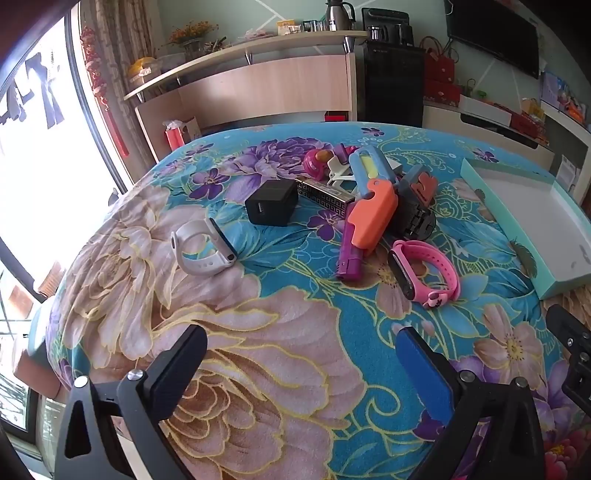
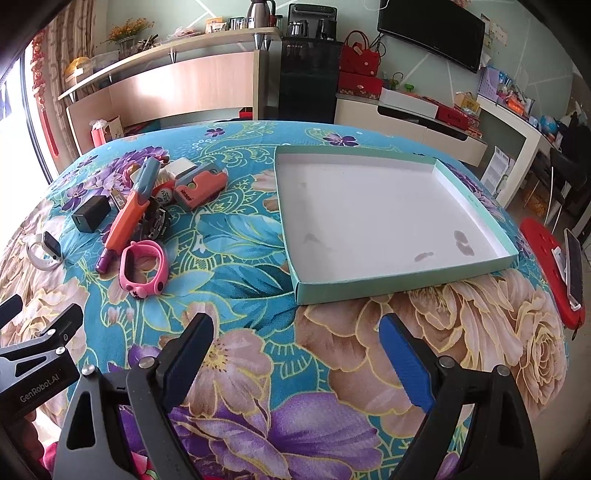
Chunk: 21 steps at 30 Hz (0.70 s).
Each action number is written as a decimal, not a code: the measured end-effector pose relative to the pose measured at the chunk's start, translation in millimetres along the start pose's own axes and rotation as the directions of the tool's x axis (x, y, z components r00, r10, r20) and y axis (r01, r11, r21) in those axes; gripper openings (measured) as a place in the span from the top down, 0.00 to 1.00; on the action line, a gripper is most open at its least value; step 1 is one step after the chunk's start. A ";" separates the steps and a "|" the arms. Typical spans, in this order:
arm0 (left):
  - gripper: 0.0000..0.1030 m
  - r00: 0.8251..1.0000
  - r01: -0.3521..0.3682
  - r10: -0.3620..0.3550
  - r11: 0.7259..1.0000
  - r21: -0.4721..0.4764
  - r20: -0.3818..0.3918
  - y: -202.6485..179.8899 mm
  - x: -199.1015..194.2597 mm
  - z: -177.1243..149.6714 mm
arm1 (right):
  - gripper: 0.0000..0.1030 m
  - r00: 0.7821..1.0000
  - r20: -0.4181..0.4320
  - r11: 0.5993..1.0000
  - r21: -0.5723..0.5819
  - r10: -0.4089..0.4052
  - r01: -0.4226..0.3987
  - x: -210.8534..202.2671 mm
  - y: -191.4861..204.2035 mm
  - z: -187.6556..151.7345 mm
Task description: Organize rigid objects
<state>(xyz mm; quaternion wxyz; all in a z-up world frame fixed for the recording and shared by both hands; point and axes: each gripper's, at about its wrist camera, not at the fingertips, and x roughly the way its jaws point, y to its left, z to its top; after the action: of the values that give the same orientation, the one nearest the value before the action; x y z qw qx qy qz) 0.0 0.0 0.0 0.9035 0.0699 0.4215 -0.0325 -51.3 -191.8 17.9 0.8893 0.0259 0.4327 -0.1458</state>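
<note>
Hovering wide and empty, left tool [image 1: 301,363] and right tool [image 2: 297,349] have yet to start; likely next: pink watch [image 1: 424,271] into the tray [image 2: 402,284].

A home living room: wall television [image 2: 432,31], curtains [image 1: 110,48], flowered tablecloth [image 2: 258,236].

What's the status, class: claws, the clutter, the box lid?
Left claw open, empty. Right claw open, empty. Teal box lid empty; pink watch, white watch, black charger loose beside toy pile. Path clear.
</note>
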 end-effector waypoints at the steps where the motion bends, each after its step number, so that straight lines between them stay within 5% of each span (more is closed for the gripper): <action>1: 0.00 1.000 -0.001 0.001 1.000 0.000 0.000 0.0 0.0 0.0 | 0.11 1.000 -0.001 1.000 0.000 -0.001 0.001 0.3 -0.1 0.0; 21: 0.00 1.000 -0.014 0.014 1.000 0.015 0.008 -0.2 -0.5 -0.4 | 0.11 1.000 -0.003 1.000 0.011 -0.001 0.001 -0.6 -2.3 -0.6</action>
<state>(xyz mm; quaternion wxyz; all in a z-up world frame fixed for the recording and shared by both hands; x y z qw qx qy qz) -0.7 -0.1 0.1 0.9048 0.0797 0.4173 -0.0298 -52.7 -193.8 18.1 0.8885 0.0306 0.4332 -0.1484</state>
